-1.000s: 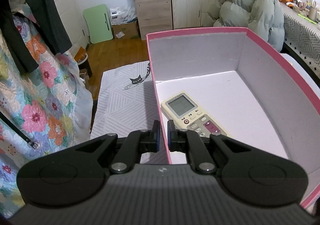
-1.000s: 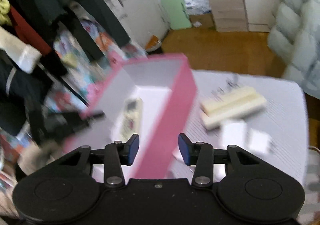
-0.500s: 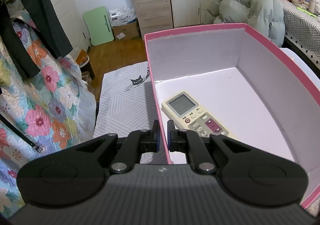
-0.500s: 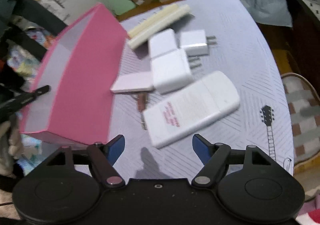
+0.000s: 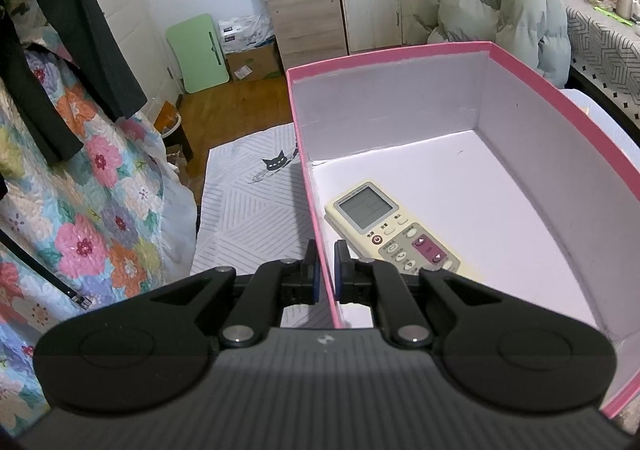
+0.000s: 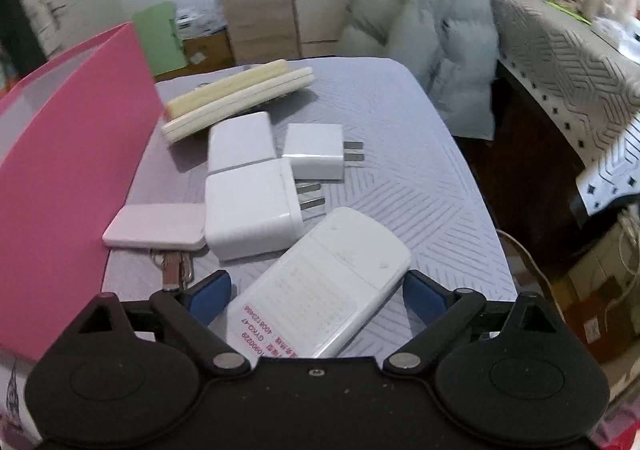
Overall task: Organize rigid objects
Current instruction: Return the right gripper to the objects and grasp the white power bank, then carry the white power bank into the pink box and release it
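White plastic remote (image 6: 320,286), face-down, looks light, stiff, slick; right gripper (image 6: 316,290) gapes wide astride its long edges, gripping nothing; left gripper (image 5: 325,274) pinches the pink box (image 5: 520,62) wall.

My left tongs (image 5: 324,270) are matte black plastic with blue pads on the fingers (image 5: 313,274); silver pivot screws sit on the linkage arms, and a ribbed grey housing carries a small pale logo; my right tongs (image 6: 316,292) look alike: black body, round embossed discs, silver screws, blue-padded fingers (image 6: 210,292).
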Demonstrator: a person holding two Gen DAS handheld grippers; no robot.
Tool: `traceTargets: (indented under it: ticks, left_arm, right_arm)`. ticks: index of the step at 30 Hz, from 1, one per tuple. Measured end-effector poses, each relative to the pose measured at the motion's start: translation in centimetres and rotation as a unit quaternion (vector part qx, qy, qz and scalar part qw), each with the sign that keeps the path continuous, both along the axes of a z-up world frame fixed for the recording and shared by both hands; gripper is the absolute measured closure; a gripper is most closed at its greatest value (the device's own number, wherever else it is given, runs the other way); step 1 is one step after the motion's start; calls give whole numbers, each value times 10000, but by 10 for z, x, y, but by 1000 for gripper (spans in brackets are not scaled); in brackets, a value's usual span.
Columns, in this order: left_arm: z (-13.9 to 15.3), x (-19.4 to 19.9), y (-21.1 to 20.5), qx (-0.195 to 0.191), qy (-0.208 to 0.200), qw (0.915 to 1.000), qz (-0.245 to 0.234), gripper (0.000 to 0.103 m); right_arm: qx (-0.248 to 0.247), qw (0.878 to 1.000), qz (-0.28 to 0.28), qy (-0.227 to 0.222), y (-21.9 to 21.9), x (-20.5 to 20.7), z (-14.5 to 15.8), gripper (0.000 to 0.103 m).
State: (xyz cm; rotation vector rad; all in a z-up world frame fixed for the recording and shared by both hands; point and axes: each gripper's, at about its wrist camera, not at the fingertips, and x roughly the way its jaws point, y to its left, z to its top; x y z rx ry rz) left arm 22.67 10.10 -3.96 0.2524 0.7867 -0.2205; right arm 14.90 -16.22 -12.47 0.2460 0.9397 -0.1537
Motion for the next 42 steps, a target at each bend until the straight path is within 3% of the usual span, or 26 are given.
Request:
traceTargets:
  ticks: [6,14,17,19,21,28,35,42]
  left_arm:
    - [0,0,1,-42,3,10000,12,97]
    - [0,0,1,-26,1,10000,9,97]
    - [0,0,0,-11,-7,10000,9,97]
    - [0,0,1,-26,-17,10000,1,97]
    - [1,0,4,-64,-27,10000,20,96]
    - [0,1,2,-86,-62,9999,9,96]
    - [0,3,2,-137,-60,9999,23,96]
    - [-1,2,3,-156,-66,9998,47,96]
  right_arm:
    - [215,9994,185,186,-9,-13,11,29]
    - [289,9988,95,374,-15,-11,9,33]
    - [-237,9994,154,210,-4,-6,2,30]
    - [-271,9996,84,62,-4,-7,3,31]
    - [-97,9998,-52,-150,-12,-11,6,38]
    - [283,9958,-209,-847,-29,-31,30,41]
    - [411,9894,114,-1387,-20,-37,47,42]
    - [707,9728,548,-2136,-4,-49,72,42]
